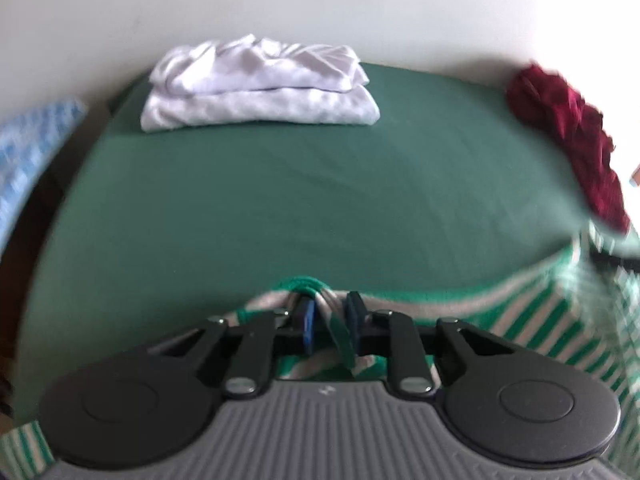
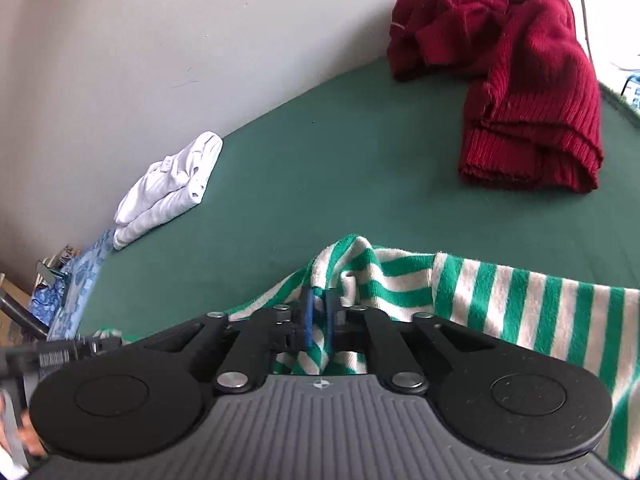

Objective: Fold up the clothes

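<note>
A green-and-white striped garment lies at the near edge of the green bed sheet. My right gripper is shut on a fold of its striped cloth. In the left wrist view the same striped garment trails off to the right, and my left gripper has a green-edged fold of it pinched between the blue pads. A crumpled dark red knit sweater rests at the far right of the bed. Folded white clothes are stacked at the back by the wall.
A pale wall runs behind the bed. A blue patterned cloth hangs off the bed's left end. In the right wrist view the other gripper's black body and a hand show at the lower left.
</note>
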### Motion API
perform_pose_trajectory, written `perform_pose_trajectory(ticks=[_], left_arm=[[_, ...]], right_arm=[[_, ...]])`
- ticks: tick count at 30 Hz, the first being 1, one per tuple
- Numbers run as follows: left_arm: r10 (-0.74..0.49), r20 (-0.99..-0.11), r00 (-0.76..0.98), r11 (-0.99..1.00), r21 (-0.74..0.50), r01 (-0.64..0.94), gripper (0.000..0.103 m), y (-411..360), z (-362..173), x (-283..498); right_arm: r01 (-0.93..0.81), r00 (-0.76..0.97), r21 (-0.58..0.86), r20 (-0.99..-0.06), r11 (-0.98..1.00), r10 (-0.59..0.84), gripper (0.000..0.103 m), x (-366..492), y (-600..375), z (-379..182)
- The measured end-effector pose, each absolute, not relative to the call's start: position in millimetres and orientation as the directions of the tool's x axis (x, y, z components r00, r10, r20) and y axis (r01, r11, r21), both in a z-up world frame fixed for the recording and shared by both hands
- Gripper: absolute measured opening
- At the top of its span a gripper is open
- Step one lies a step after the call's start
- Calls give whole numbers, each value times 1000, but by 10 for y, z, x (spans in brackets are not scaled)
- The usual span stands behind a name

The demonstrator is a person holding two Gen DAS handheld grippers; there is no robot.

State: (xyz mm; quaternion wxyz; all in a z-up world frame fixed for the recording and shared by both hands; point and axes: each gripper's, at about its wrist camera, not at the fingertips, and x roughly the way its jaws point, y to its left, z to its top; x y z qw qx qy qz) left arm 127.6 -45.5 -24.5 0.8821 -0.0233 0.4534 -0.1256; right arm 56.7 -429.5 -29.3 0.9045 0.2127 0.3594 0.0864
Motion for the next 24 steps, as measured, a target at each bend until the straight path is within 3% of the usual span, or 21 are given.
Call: perform_pose_trajectory(ticks=[2, 6, 15, 19, 21, 24], left_arm=[[-293, -801, 522, 954, -210, 214, 23, -335, -228, 1369], [-389, -806, 446, 918, -302, 255, 32, -137, -190, 1422], [-358, -770, 527, 922, -205, 327, 39, -196, 146, 472], [-408, -760, 506, 886, -197, 419, 66, -436, 251, -250], [-430, -753, 499, 869, -196, 454, 66, -552, 285, -599], [-458, -740, 493, 849, -199, 490, 66, -718, 307, -1102]], right_arm=[[-2, 736, 433, -609, 901, 295, 23, 472, -4258, -240], [-30, 746, 441, -588, 897, 313, 28, 216, -4216, -142], [-116, 687, 406, -627, 907, 368, 29, -89, -3973, -136], [-153, 666, 421, -624, 894, 408, 31, -487, -4005, 1], [-182, 638, 387, -653, 904, 408, 41, -763, -3984, 74], [-144, 608, 379, -696, 914, 383, 44, -1199, -3902, 44]])
